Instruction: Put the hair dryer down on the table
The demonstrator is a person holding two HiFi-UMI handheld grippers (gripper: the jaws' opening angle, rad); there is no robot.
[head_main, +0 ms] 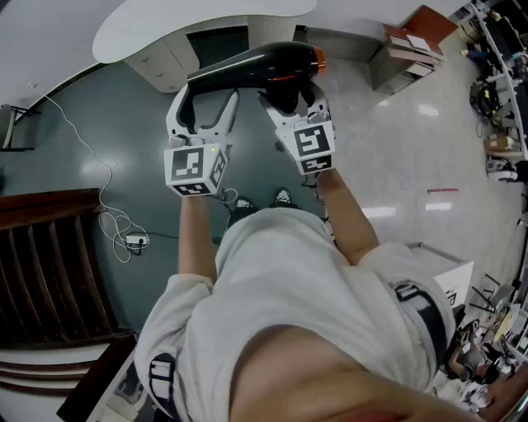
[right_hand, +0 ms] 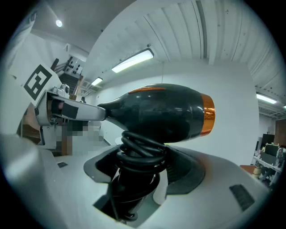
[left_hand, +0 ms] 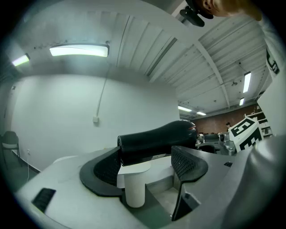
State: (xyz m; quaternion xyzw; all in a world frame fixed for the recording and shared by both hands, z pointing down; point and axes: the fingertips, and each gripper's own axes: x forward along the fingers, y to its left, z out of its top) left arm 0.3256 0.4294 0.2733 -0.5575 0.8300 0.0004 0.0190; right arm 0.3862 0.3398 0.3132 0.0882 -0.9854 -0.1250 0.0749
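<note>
A black hair dryer [head_main: 247, 66] with an orange ring [right_hand: 208, 114] at its back end is held in the air in front of me, lying level and crosswise. My right gripper [head_main: 293, 99] is shut on its handle [right_hand: 138, 174], which has the black cord coiled round it. My left gripper [head_main: 205, 95] stands wide open at the nozzle end. In the left gripper view the nozzle [left_hand: 156, 138] runs across just past the gripper's [left_hand: 145, 163] fingertips and the pads do not press on it. A white oval table [head_main: 206, 25] lies ahead.
Below is a dark teal floor [head_main: 107, 124] with a white cable and a power strip [head_main: 132, 240] at the left. A dark wooden piece of furniture [head_main: 49, 264] stands at the lower left. Cardboard boxes [head_main: 408, 45] sit at the upper right. The person's shoes [head_main: 282, 197] show under the grippers.
</note>
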